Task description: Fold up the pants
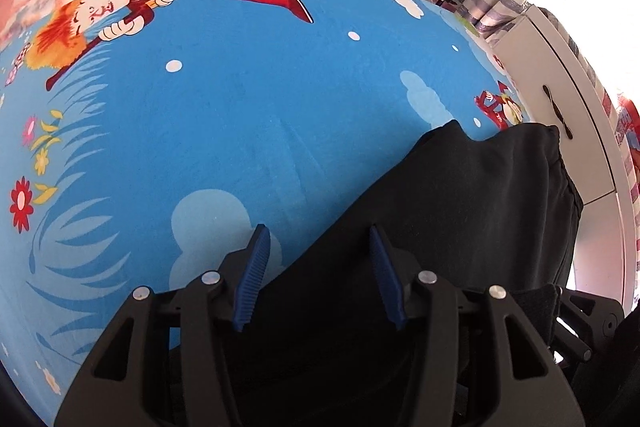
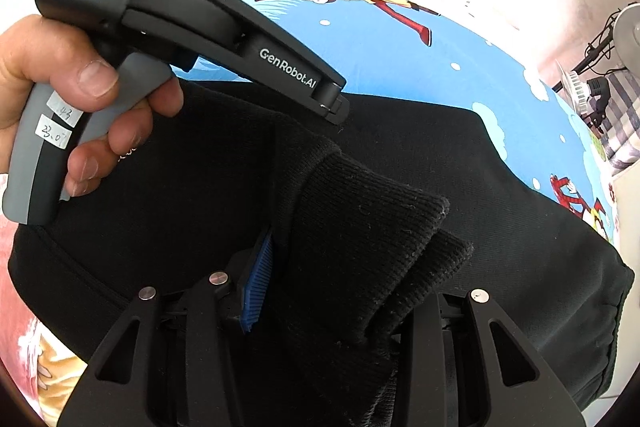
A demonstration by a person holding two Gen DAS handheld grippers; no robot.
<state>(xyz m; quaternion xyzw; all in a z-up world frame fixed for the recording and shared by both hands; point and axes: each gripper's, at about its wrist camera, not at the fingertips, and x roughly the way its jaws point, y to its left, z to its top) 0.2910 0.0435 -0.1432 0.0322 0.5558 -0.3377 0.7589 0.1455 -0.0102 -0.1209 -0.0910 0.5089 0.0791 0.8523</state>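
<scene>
Spread on the blue cartoon bedsheet (image 1: 240,107), your black pants (image 2: 500,187) are soft and limp: right tongs (image 2: 320,287) pinch the ribbed cuffs (image 2: 360,227), left tongs (image 1: 320,275) gape, so grab thick hems.

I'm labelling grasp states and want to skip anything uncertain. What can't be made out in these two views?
- Right gripper: its right finger is hidden under the ribbed cuffs, so its closure is unclear.
- Pants: the lower part is cut off by the left gripper body in the left wrist view.
- Handle labels: the handwriting is too small.
</scene>
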